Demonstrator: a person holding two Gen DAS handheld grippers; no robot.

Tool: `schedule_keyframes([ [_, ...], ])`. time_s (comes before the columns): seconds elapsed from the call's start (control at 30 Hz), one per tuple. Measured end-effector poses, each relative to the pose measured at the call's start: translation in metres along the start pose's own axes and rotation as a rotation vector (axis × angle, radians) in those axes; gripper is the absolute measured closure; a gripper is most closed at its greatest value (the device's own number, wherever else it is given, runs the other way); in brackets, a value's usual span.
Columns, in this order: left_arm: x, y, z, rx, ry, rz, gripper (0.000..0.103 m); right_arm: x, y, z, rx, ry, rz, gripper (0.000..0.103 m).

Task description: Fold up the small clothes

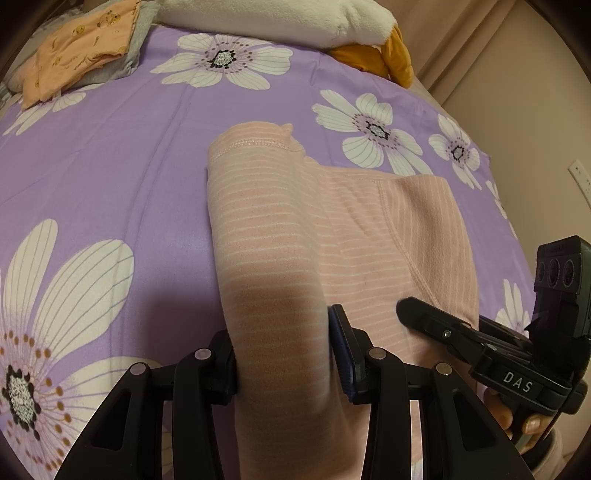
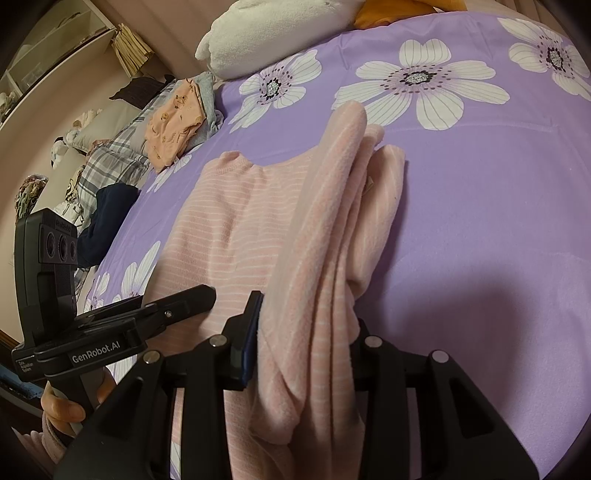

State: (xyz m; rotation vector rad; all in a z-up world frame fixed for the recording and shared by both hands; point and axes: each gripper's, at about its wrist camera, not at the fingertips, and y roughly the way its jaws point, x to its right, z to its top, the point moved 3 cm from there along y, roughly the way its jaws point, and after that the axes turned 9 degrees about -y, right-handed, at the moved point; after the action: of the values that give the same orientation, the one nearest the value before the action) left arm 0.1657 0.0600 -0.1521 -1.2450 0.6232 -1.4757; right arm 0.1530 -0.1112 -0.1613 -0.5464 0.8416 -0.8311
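Pink striped garment (image 1: 369, 236) lies on bed with purple flowered sheet (image 1: 129, 166), partly folded: left side rolled over into a thick fold, right side bunched into a raised ridge of layers. Left tongs (image 1: 284, 354) clenched on the left fold; in left wrist view the cloth fills the gap between the blue pads, both pads pressing into it. Right tongs (image 2: 306, 347) clenched on the right ridge; in right wrist view the fleece bundle runs from between the fingers up and away across the sheet, left blue pad tight against it, right finger mostly hidden by cloth. Both tongs angled down at the bed, side by side, each visible in the other's camera: right tongs at lower right of left wrist view with a hand (image 1: 517, 417) on the handle, left tongs at lower left of right wrist view with a hand (image 2: 70, 402) below. Garment neckline end points away from the person, hem end near the tongs. Far left corner of bed: folded orange printed garment (image 1: 77, 48) stacked on a grey one (image 1: 125, 59). White plush pillow (image 1: 273, 18) at head of bed, orange-yellow item (image 1: 388, 55) just beside it. Plaid bedding (image 2: 110, 155) and a dark blue cloth (image 2: 107, 218) beside the bed in right wrist view.
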Motion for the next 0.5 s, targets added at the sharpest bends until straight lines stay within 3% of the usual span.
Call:
schedule_keyframes([
  [0.5, 0.0002, -0.0001, 0.0003, 0.001, 0.0, 0.001, 0.063, -0.0005, 0.0001, 0.001, -0.001, 0.001, 0.001, 0.067],
])
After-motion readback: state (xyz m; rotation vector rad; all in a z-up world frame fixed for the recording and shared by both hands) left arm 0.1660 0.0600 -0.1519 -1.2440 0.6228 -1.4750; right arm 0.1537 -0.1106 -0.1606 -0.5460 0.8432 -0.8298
